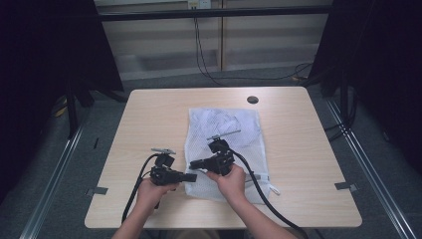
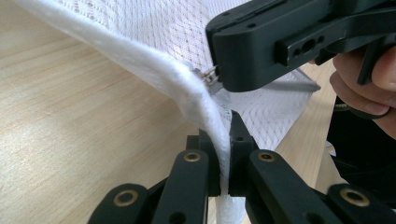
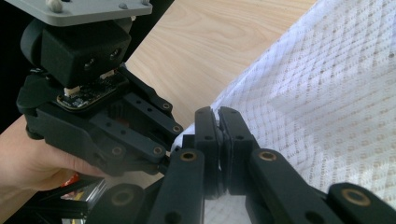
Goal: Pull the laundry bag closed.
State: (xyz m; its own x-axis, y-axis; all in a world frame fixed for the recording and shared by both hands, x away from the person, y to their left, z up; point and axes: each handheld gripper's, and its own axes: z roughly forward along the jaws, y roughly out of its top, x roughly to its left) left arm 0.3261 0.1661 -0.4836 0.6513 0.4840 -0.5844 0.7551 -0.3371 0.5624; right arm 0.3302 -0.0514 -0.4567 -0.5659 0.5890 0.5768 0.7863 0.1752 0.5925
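At the near-left corner of the mesh laundry bag (image 1: 224, 149), left gripper (image 2: 224, 154) is clenched on the thick white hem (image 2: 187, 88); right gripper (image 3: 218, 140) is clenched on the zipper pull (image 2: 210, 74) just beside it. Zipper line runs rightward along the near edge, so right hand is placed to draw it that way
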